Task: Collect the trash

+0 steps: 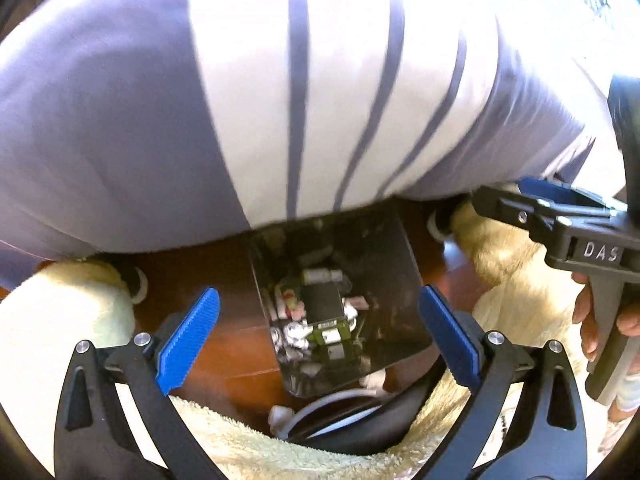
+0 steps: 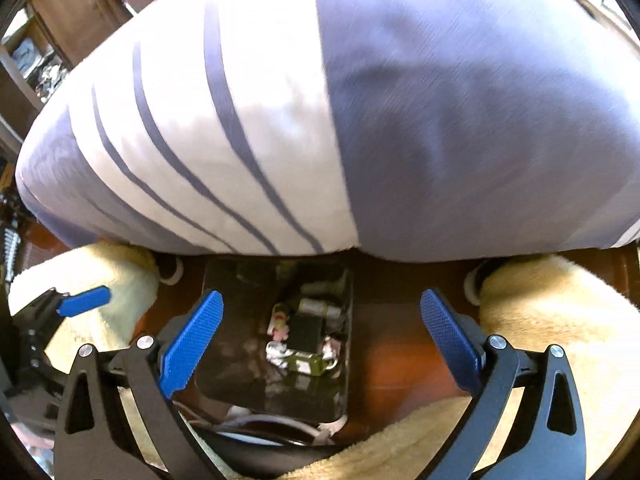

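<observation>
Both tools, left tool (image 1: pixel 318 336) and right tool (image 2: pixel 320 340), hang wide open, holding nothing, over the bin (image 2: pixel 240 300). Go straight down slowly, below the striped bedding (image 2: pixel 280 120).

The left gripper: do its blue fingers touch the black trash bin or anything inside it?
Apart. In the left wrist view the left gripper is wide open; wooden floor shows between each pad and the black trash bin lying beyond.

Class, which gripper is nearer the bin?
Left, probably. The bin spans the gap between the left gripper's fingers; under the right gripper it looks smaller and sits left of centre.
</observation>
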Action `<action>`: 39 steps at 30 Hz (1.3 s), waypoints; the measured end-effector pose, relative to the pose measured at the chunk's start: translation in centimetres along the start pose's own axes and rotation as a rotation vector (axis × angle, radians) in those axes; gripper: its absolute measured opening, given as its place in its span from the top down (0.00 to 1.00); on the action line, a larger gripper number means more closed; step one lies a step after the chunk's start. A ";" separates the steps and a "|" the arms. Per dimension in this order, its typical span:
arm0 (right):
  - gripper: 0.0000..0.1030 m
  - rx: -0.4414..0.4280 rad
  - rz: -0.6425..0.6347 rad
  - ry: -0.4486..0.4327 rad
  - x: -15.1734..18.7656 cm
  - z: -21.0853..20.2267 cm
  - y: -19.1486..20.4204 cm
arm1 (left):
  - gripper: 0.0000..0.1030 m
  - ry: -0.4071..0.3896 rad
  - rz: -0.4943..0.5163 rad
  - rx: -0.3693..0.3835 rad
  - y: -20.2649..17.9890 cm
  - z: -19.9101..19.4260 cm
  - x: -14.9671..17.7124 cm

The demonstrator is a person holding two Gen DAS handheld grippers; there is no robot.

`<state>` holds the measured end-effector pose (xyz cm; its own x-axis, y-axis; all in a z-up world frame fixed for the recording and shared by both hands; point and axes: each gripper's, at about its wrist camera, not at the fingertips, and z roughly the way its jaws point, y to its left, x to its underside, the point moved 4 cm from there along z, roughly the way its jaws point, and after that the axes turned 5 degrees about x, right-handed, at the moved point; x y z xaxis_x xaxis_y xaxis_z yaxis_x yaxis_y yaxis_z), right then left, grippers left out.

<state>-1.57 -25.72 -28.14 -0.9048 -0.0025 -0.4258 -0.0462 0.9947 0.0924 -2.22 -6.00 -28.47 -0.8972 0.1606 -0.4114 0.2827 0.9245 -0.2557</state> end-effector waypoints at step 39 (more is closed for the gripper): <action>0.03 0.186 0.076 -0.887 -7.7 -31.0 -1.1 | 0.08 -0.832 0.069 -0.254 -6.3 -30.2 -9.7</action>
<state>-7.62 -29.99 2.95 -0.2414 0.0677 -0.9681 0.1389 0.9897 0.0346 -5.56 -2.93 3.52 -0.3139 0.0058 -0.9495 0.1541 0.9870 -0.0449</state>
